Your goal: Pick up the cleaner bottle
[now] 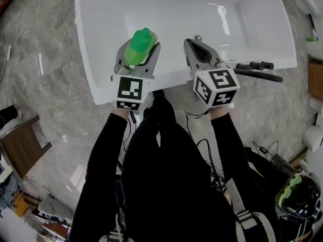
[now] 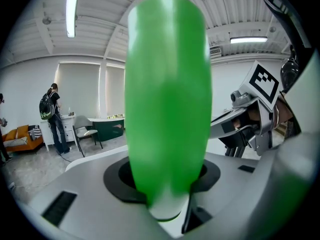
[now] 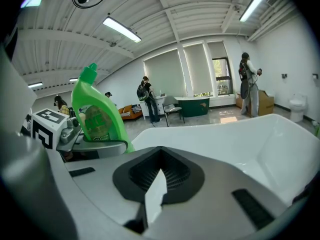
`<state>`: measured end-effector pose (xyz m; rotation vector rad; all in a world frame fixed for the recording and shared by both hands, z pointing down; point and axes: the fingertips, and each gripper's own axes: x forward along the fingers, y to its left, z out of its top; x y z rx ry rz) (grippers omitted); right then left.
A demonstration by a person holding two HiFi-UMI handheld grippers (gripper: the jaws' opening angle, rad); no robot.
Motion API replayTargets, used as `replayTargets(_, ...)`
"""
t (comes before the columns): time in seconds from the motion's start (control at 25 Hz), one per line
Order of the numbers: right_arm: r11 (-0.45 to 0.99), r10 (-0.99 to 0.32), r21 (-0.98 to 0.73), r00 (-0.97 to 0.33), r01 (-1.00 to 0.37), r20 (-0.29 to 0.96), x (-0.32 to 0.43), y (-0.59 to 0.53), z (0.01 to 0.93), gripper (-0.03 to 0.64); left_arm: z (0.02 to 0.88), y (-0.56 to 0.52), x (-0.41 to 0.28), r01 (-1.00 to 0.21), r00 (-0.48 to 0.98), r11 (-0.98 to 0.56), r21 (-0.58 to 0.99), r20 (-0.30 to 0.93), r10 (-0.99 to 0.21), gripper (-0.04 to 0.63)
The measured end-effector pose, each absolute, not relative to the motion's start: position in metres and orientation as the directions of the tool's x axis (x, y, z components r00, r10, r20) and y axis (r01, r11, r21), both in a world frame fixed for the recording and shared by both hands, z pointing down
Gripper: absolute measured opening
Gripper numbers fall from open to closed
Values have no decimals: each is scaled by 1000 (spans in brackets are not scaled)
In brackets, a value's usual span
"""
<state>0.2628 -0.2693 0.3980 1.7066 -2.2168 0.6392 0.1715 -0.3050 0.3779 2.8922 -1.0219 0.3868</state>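
Though its label (image 3: pixel 94 125) is illegible, left tool (image 1: pixel 140 52) clamps cleaner bottle (image 2: pixel 165 84).

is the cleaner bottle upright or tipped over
Upright: the right gripper view shows the green cleaner bottle standing cap up, clamped in the left gripper.

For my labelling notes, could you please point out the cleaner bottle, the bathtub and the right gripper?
cleaner bottle (image 1: pixel 140 45), head view, on its green body.
bathtub (image 1: pixel 166 11), head view, on the bare white inner wall.
right gripper (image 1: pixel 195 43), head view, at the tips of its closed, empty jaws.
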Motion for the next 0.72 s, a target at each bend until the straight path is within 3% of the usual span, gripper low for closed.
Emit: replayTargets(0.72, 201, -855, -175, -259, -964, 448, 268, -266, 384, 2, 369, -301, 173, -620, 753, -784, -38, 251, -608, 195)
